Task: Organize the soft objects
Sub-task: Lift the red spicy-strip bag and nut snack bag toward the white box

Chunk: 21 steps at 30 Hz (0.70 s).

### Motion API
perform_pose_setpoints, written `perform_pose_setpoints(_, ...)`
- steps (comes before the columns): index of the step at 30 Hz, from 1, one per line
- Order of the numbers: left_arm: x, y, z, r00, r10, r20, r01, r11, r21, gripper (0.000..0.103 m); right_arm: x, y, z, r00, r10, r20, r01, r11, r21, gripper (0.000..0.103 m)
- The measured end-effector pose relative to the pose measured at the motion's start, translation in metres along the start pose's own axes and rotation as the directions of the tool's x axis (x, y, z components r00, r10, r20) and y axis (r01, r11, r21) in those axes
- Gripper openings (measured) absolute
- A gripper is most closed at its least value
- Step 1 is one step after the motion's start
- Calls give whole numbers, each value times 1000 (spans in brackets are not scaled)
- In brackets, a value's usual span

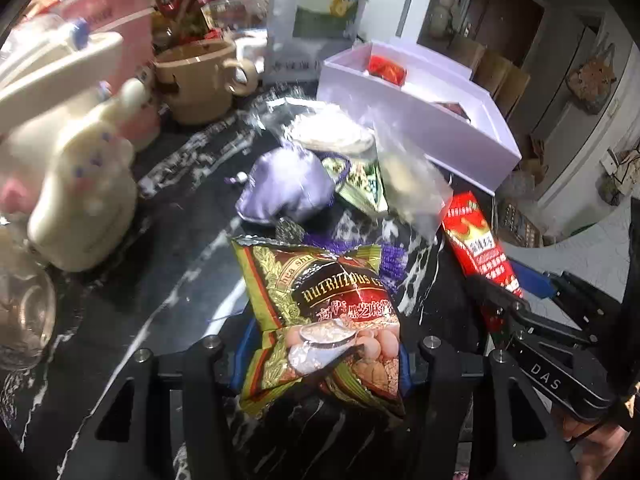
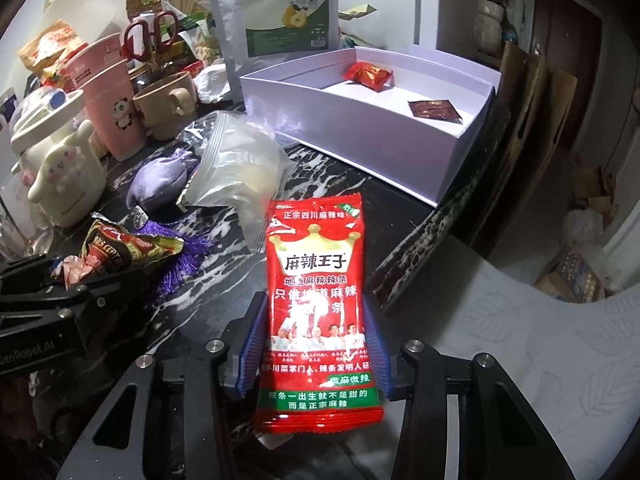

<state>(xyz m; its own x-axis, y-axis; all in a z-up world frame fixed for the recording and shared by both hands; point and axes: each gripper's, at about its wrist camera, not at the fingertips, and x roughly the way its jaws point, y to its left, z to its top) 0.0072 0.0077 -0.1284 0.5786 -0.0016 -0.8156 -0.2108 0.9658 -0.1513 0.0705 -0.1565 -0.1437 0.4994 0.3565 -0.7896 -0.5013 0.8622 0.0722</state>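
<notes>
My left gripper [image 1: 324, 356] is shut on a green-and-red cereal packet [image 1: 320, 312], which stands up between its blue pads [image 1: 245, 344]. My right gripper [image 2: 314, 344] is shut on a red spicy-strip packet [image 2: 316, 280]; in the left wrist view that packet [image 1: 478, 244] sticks up at the right. On the black marble table lie a purple satin pouch [image 2: 160, 184] with a tassel [image 2: 180, 256] and a clear zip bag [image 2: 240, 168]. Behind them an open white box [image 2: 360, 136] holds an orange-red packet [image 2: 368, 74] and a dark brown sachet [image 2: 434, 110].
At the left stand a cream long-eared figure [image 2: 64, 184], pink cups [image 2: 116, 112], a beige mug [image 2: 168, 100] and red scissors [image 2: 150, 38]. A tall white-green pouch [image 2: 288, 12] stands behind the box. The table ends at the right beside a white patterned surface [image 2: 520, 340].
</notes>
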Motion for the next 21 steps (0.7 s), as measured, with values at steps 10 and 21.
perform_pose_setpoints(10, -40, 5, 5, 996, -3, 94, 6, 999, -36, 53, -15, -4, -7, 998, 57, 13, -58, 998, 31, 45)
perform_pose_setpoints(21, -63, -10, 4, 988, -39, 153, 39, 999, -2, 53, -50, -5, -9, 996, 66, 66, -68, 997, 29, 44)
